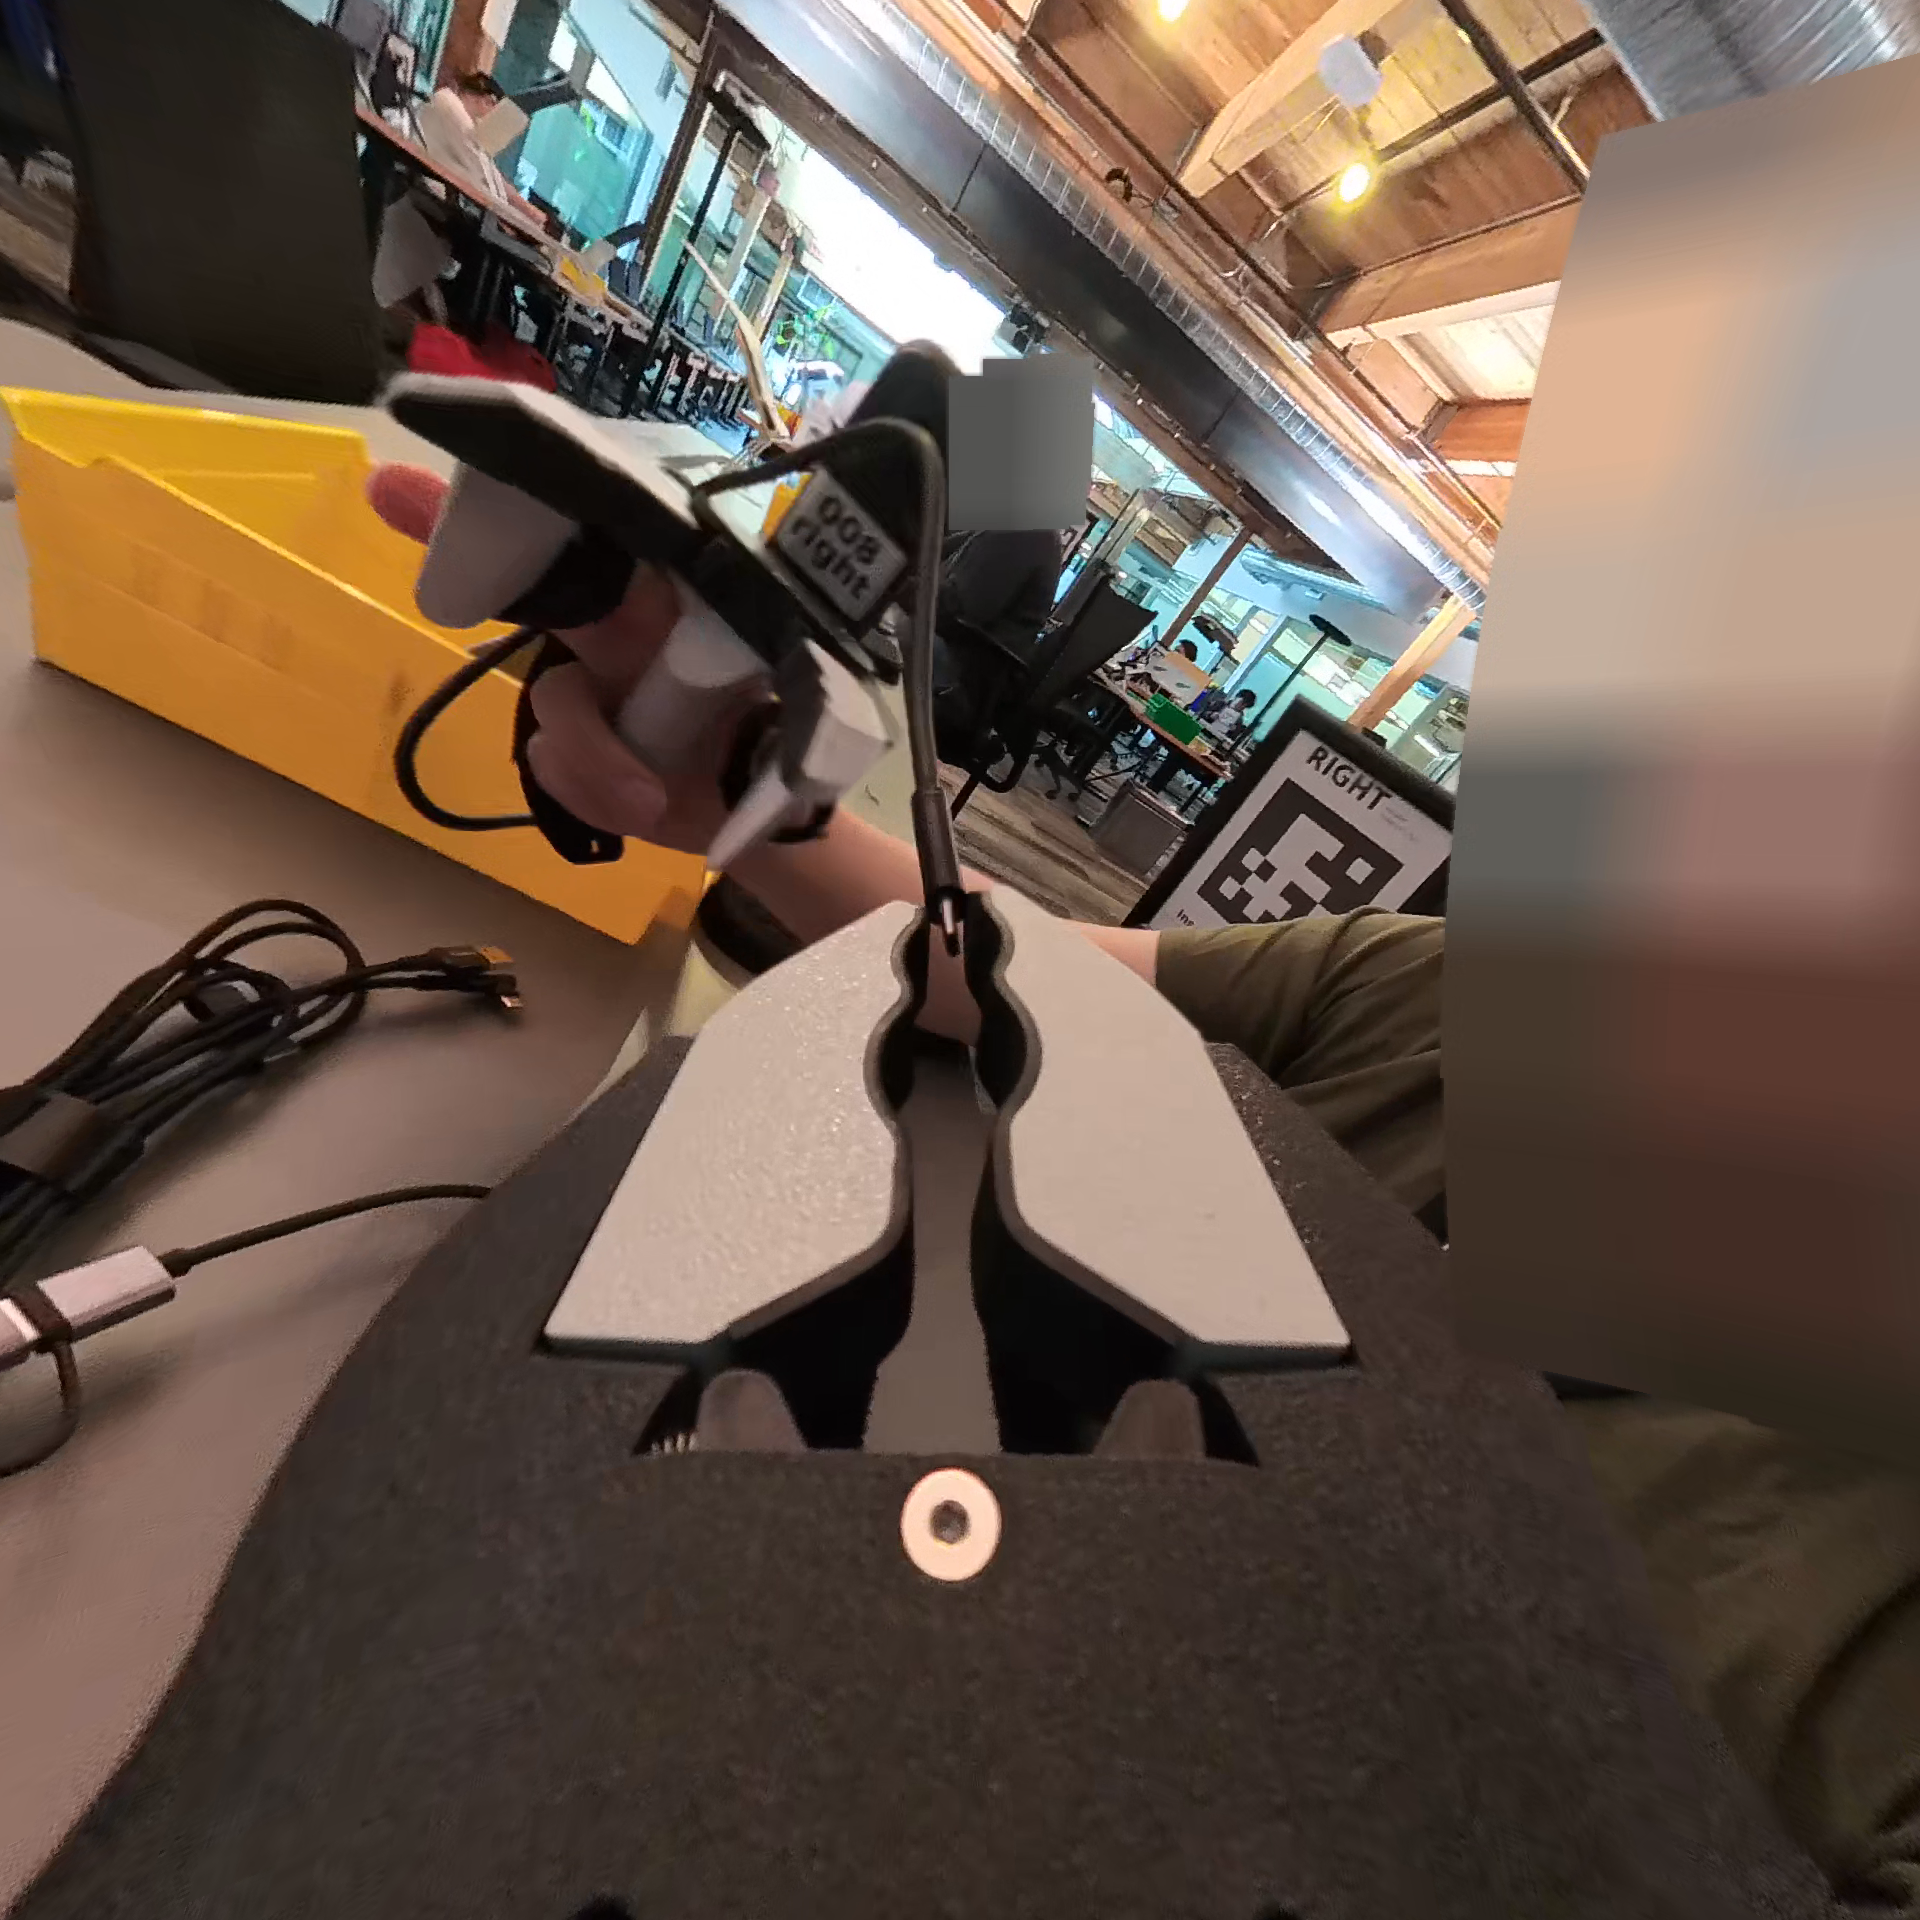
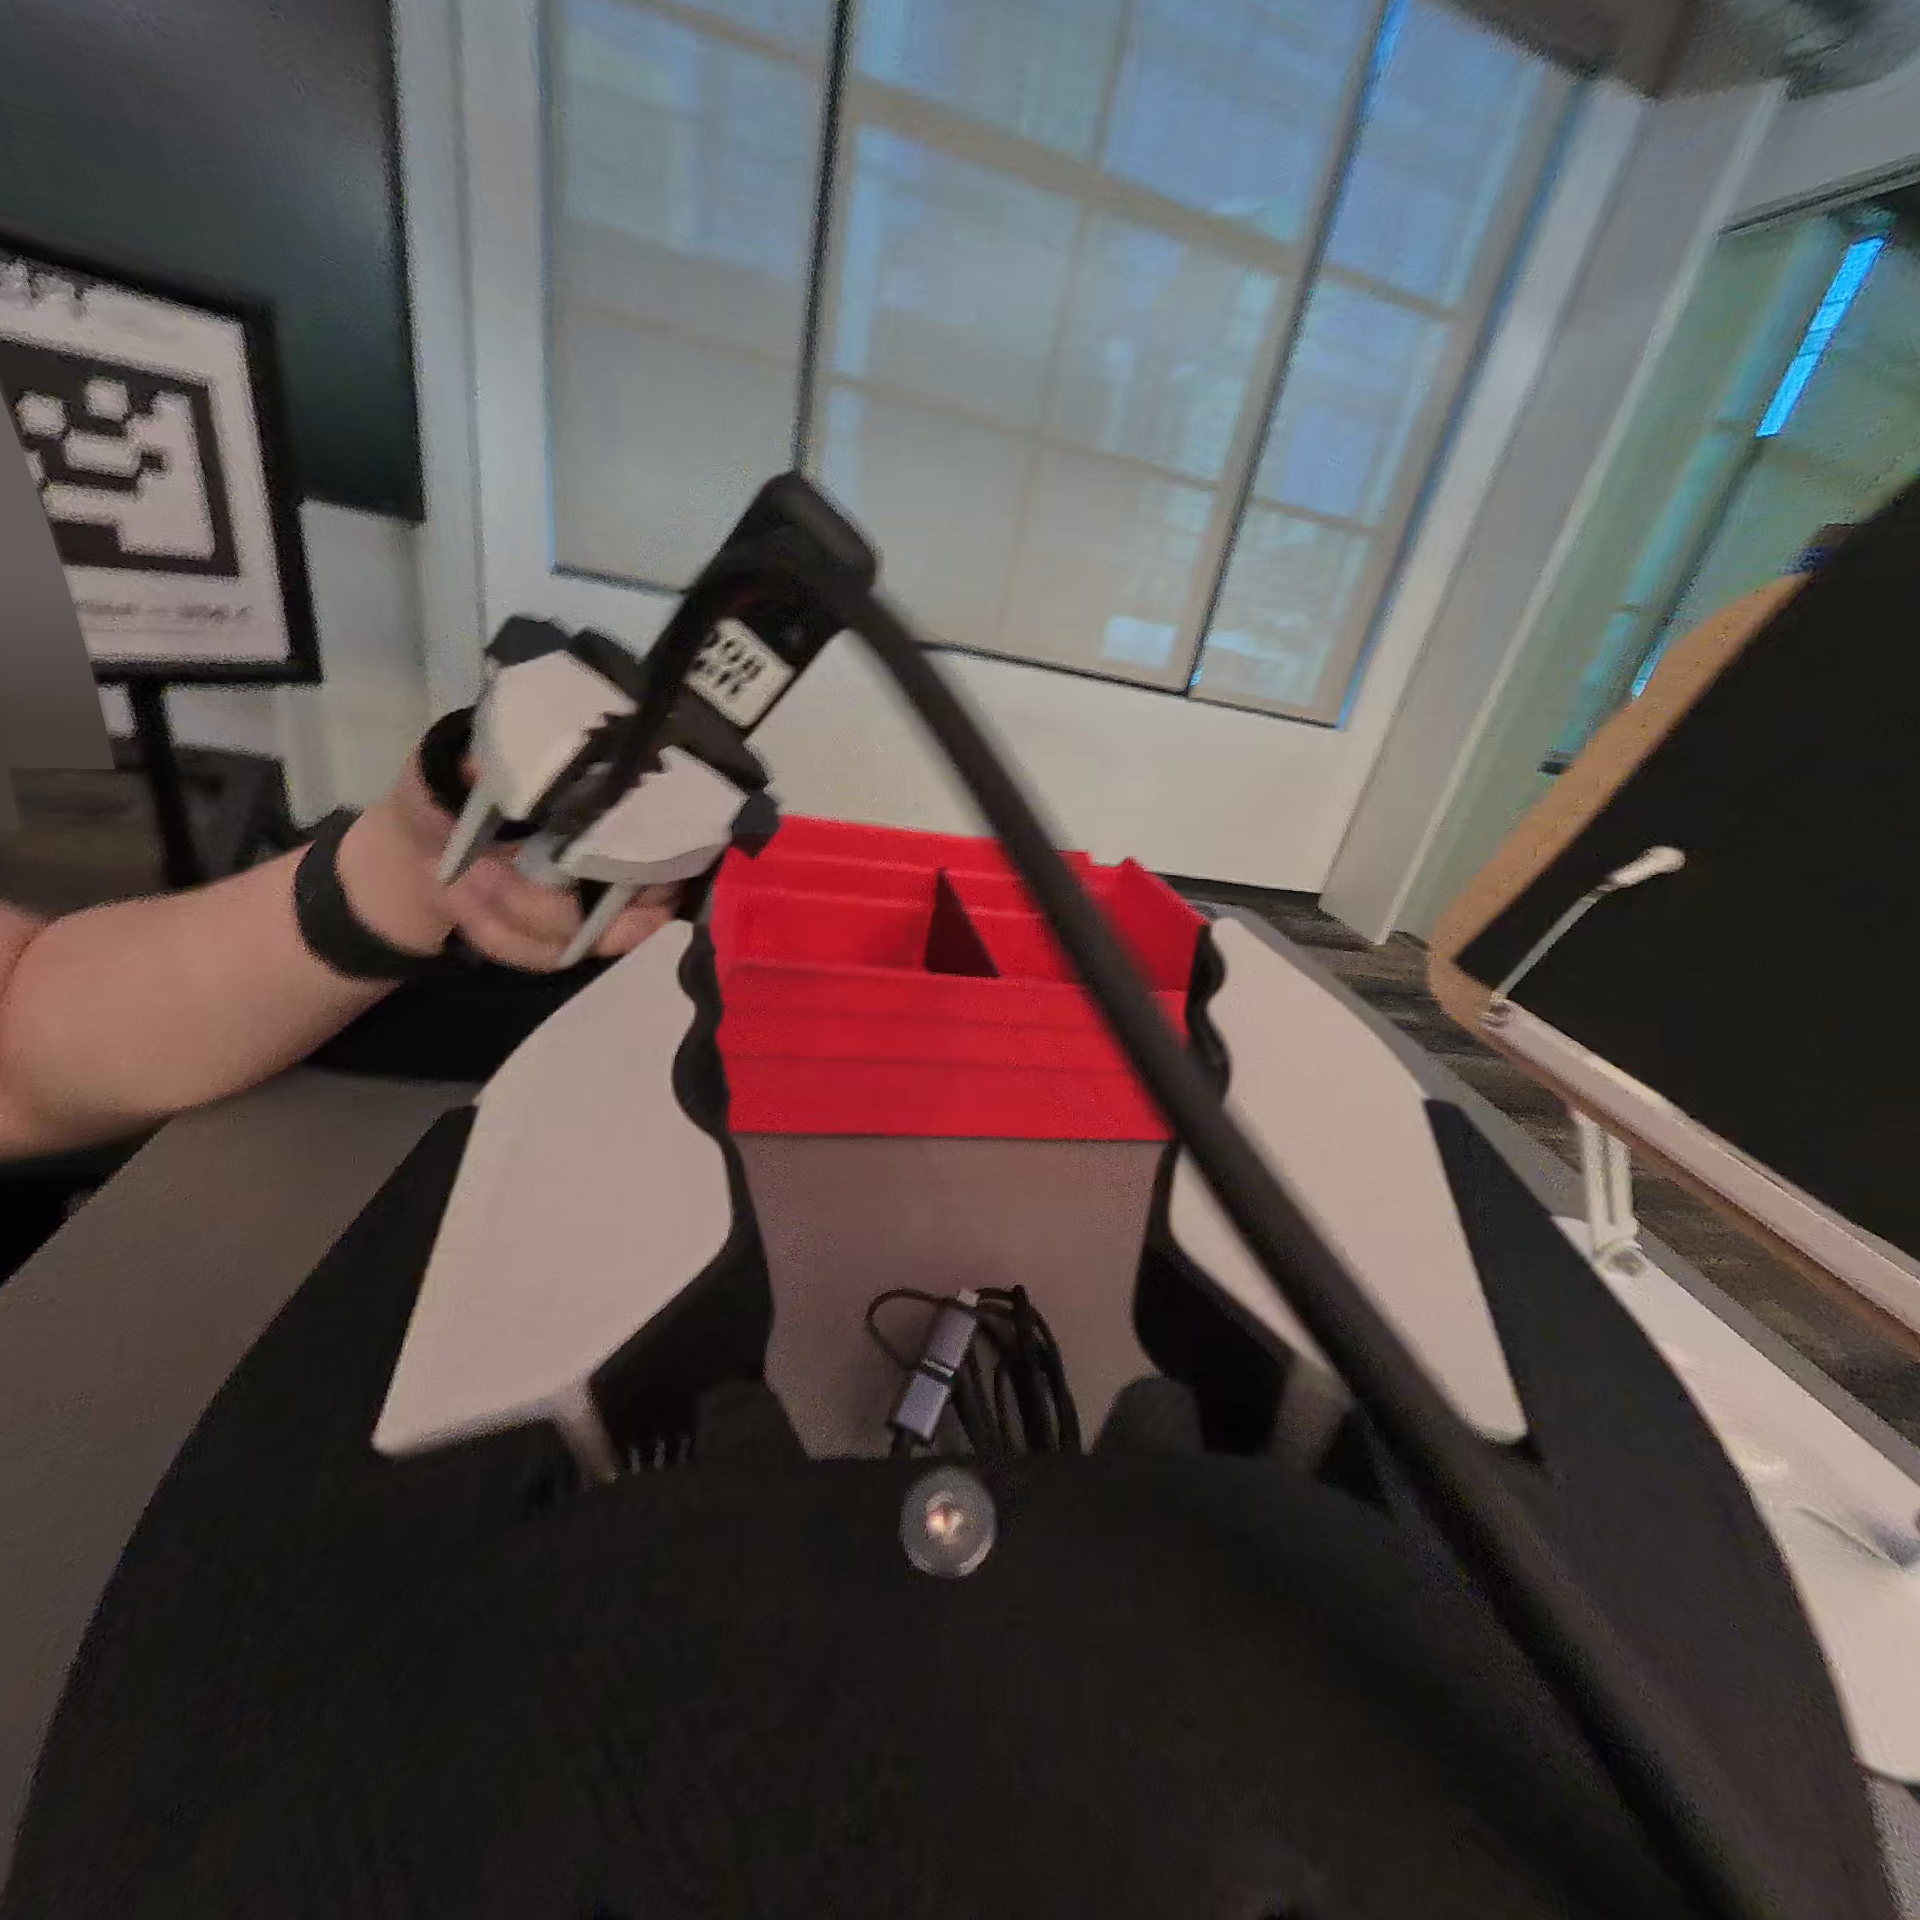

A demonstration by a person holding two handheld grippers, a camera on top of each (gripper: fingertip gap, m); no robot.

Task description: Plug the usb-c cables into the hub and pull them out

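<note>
Finds left fingers (image 1: 831, 997) narrow, pinching plug (image 1: 940, 862) by its tip for aiming; right fingers (image 2: 582, 1143) wide, empty, likely free to steady hub (image 1: 104, 1288).

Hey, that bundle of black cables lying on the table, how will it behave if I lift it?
Probably floppy: the black cables lie in loose loops on the table. A strap binds them, so they would likely lift together, free ends dangling.
</note>
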